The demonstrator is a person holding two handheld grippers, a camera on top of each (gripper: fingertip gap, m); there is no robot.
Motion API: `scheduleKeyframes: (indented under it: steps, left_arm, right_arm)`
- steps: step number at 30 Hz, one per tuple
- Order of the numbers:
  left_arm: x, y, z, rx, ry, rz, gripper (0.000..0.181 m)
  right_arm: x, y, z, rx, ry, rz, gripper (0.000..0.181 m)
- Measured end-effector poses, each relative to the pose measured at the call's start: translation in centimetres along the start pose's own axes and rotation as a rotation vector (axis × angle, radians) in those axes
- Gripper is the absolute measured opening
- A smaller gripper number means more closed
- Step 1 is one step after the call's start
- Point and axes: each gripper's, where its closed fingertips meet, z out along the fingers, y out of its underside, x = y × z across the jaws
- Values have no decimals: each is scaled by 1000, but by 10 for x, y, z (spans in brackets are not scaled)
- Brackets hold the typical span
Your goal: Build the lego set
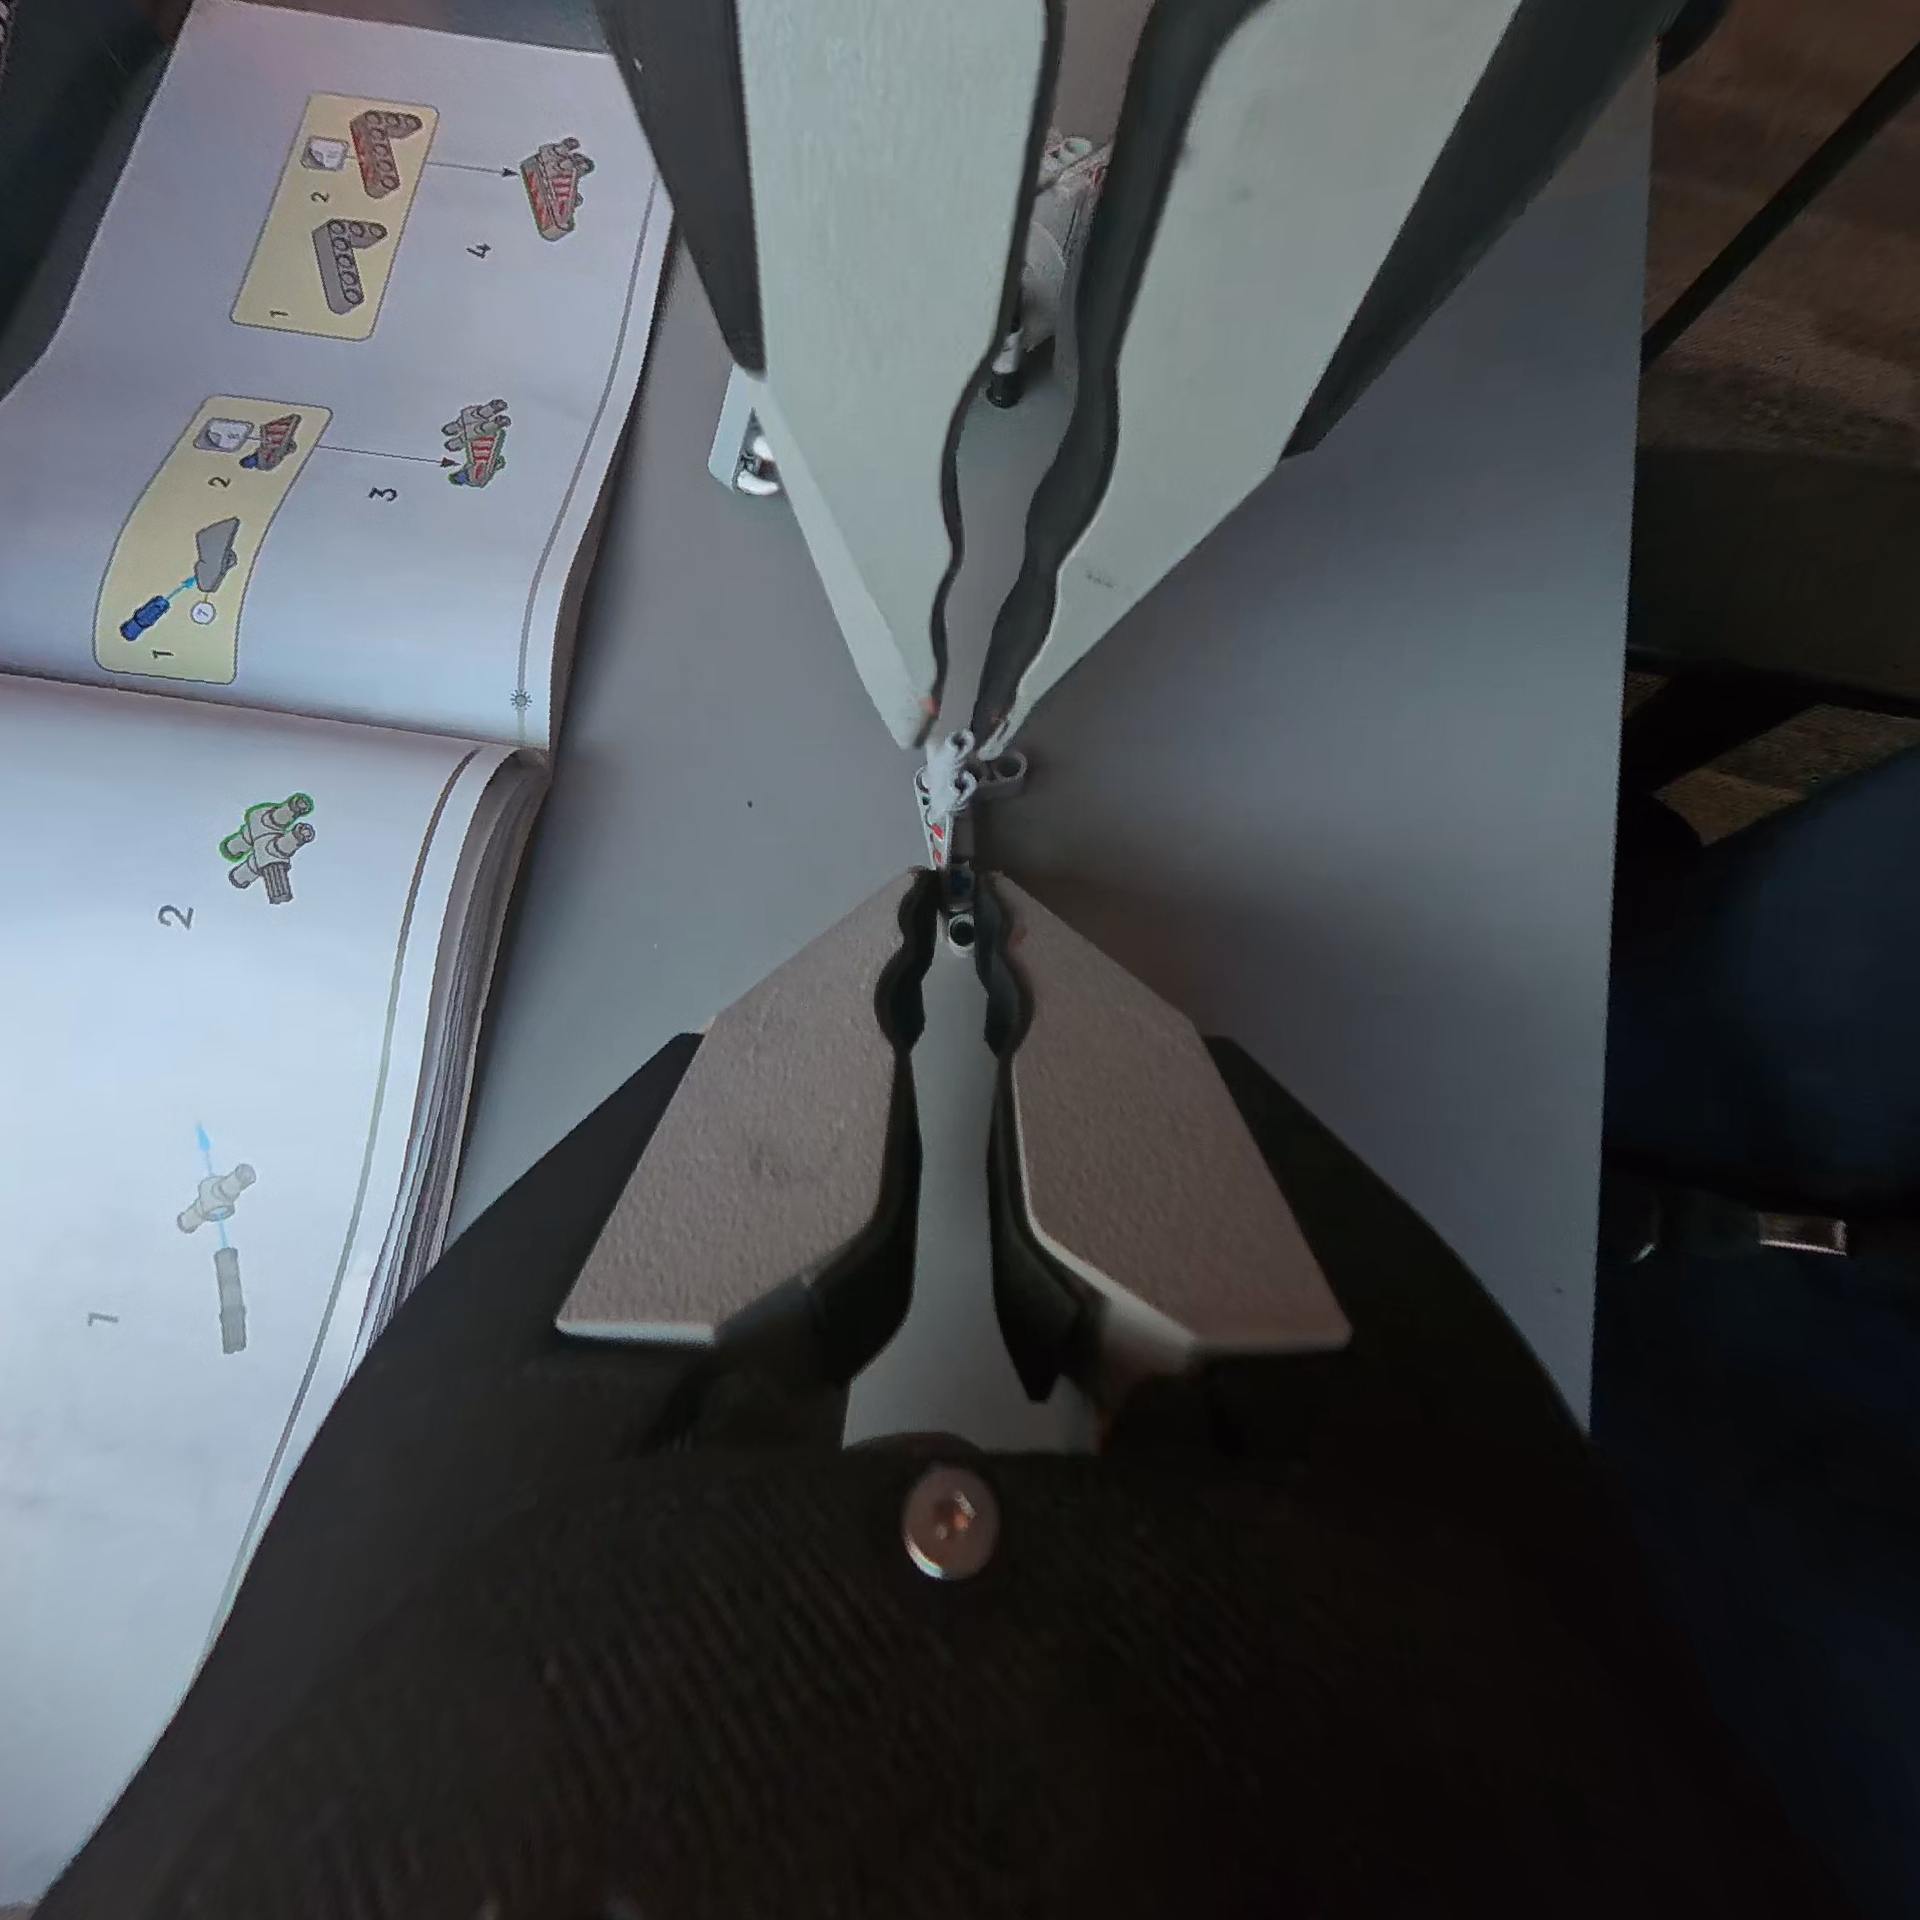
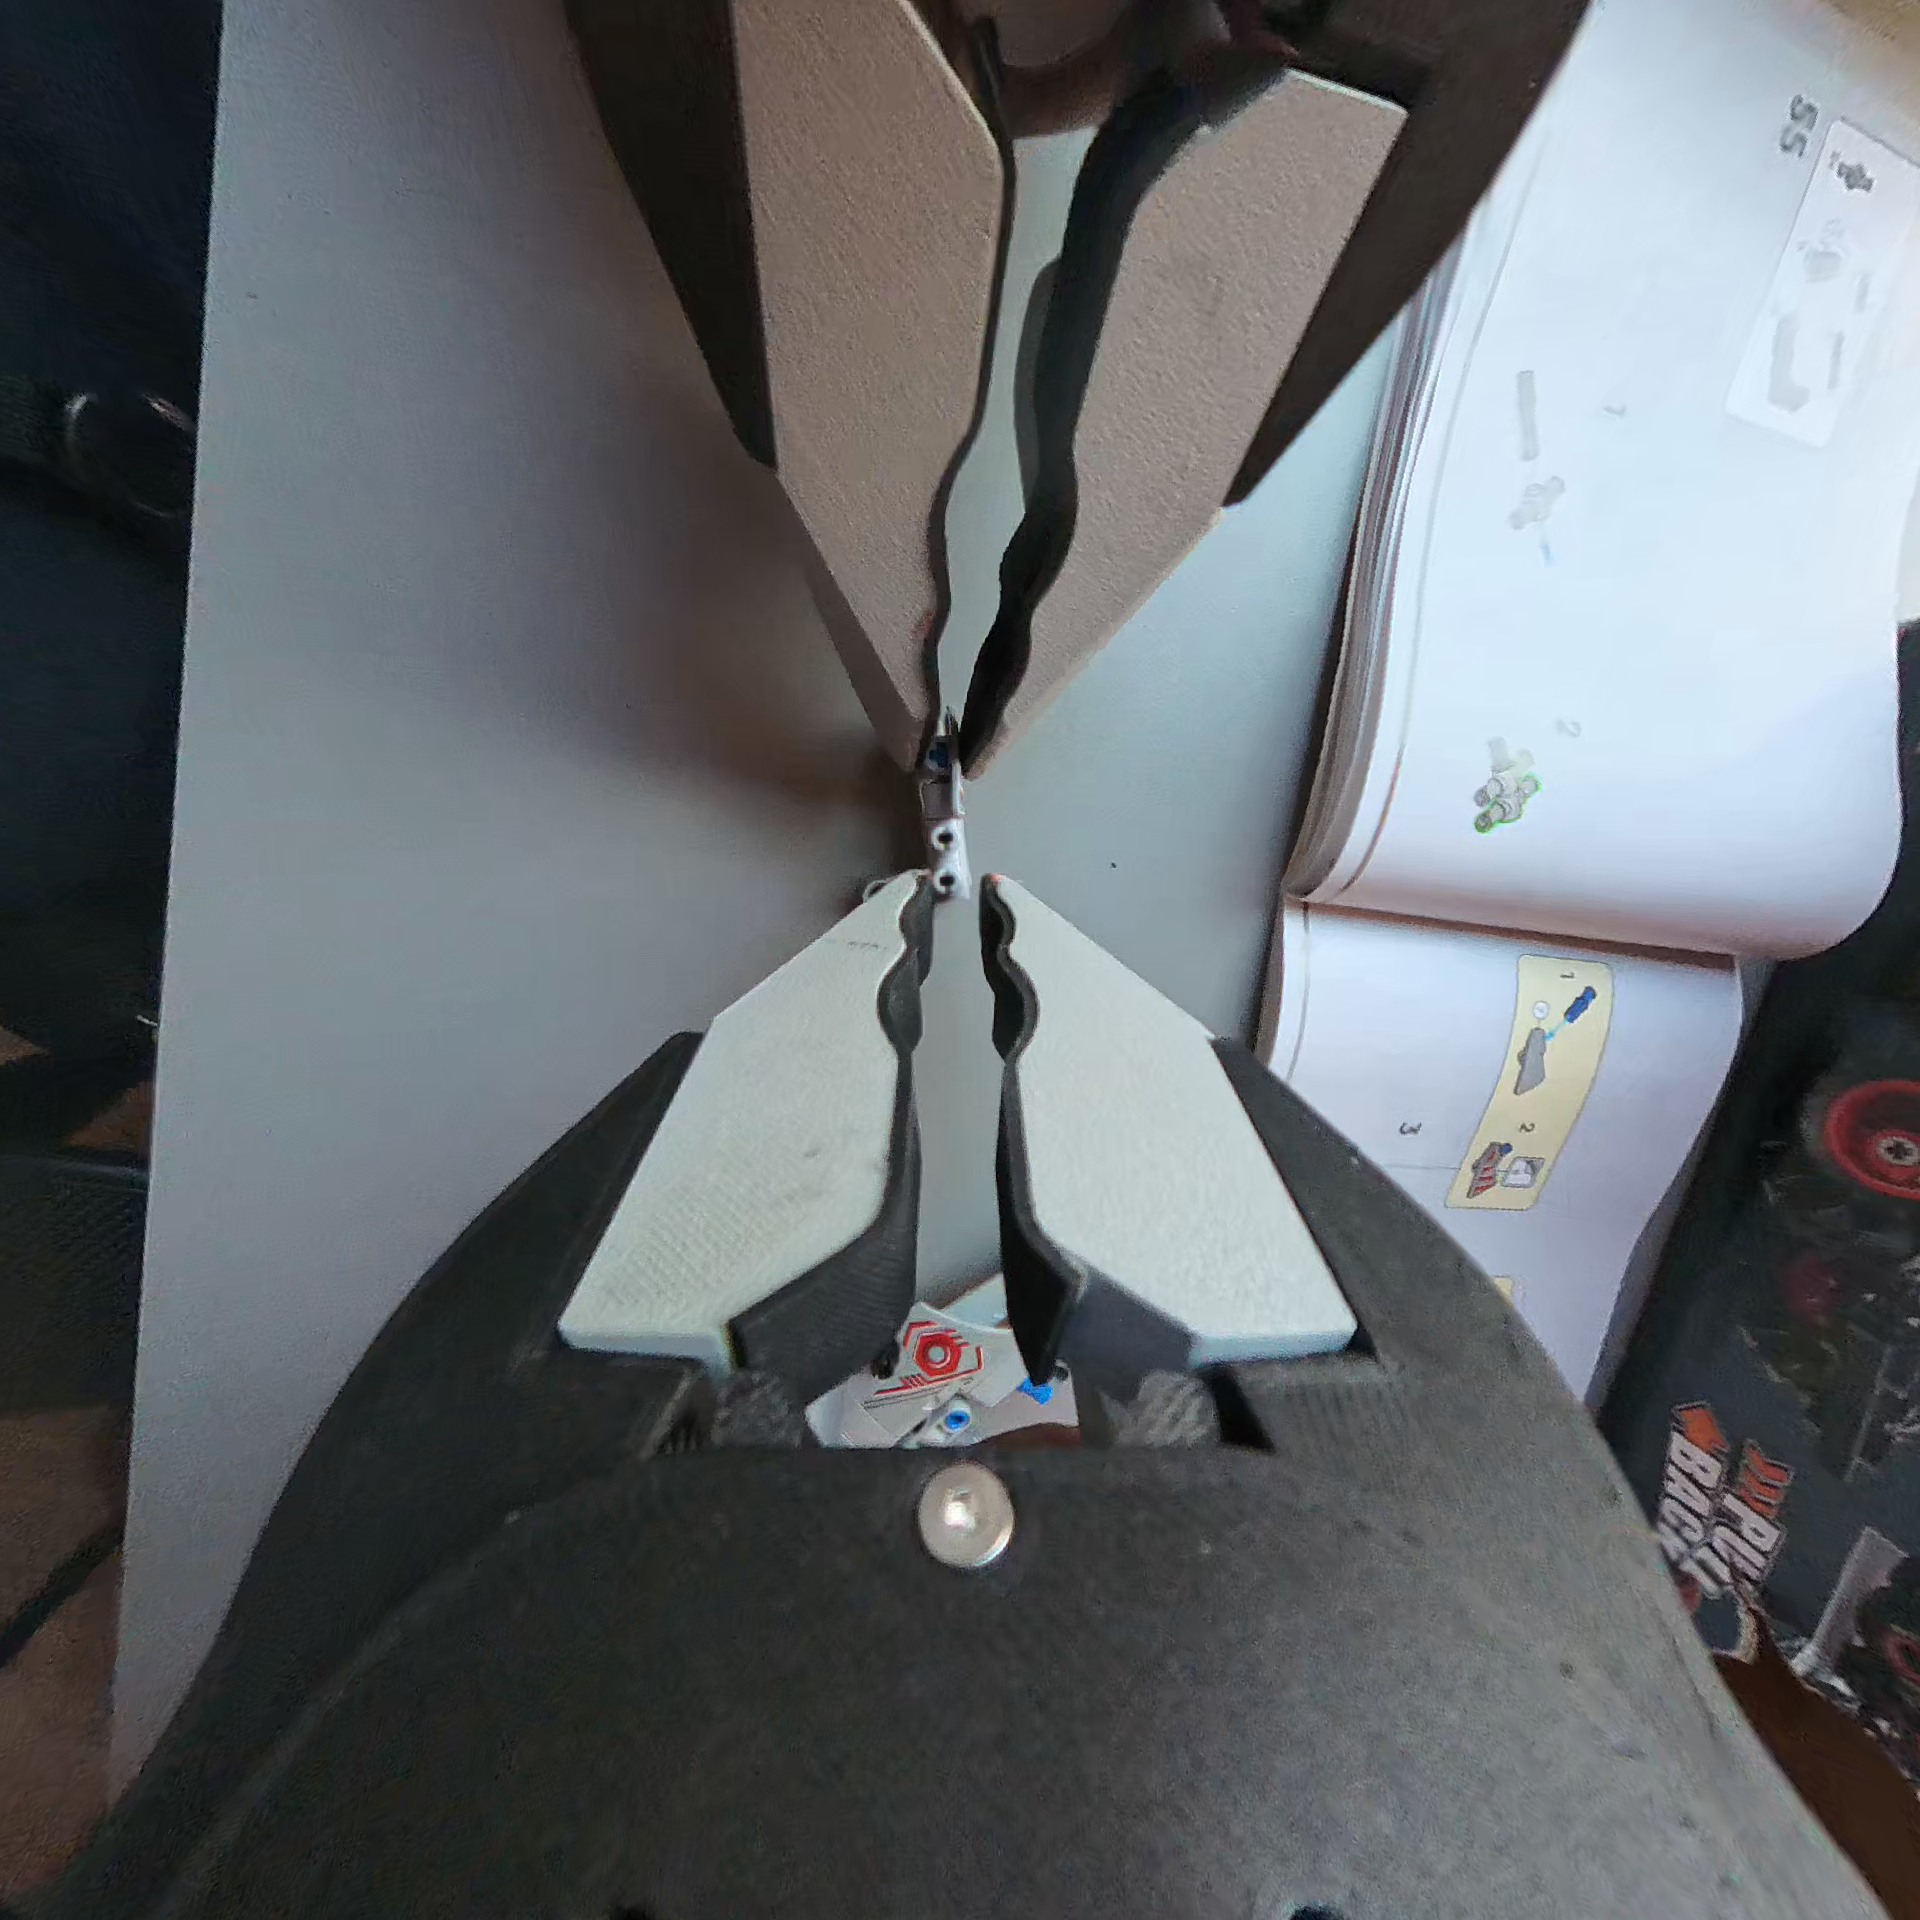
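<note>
A small lego assembly [image 1: 948, 816], a thin grey beam with red stripes, holes and a white connector, hangs in the air between my two grippers. My left gripper [image 1: 956, 885], with tan fingers, is shut on its near end. My right gripper [image 1: 962, 727], with light grey fingers, comes from the top and pinches the far end. In the right wrist view the same assembly [image 2: 943, 836] sits between my right gripper [image 2: 953, 883] and the left gripper [image 2: 943, 740], tip to tip above the grey table [image 2: 520, 727].
An open instruction booklet [image 1: 260, 540] lies on the table's left; it also shows in the right wrist view [image 2: 1621, 644]. A partly built model with a red sticker [image 2: 935, 1363] lies under my right gripper. A lego box [image 2: 1787, 1403] lies beside the booklet. The table edge [image 1: 1621, 831] is right. Less than 4 cm separates the two grippers' tips.
</note>
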Motion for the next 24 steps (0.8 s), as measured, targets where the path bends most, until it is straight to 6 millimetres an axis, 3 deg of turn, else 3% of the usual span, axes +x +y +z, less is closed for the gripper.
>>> scheduleKeyframes:
  steps: [24]
  left_arm:
    - [-15, 5, -8, 46, -41, -86, 4]
  right_arm:
    - [15, -6, 12, -112, -98, -225, 3]
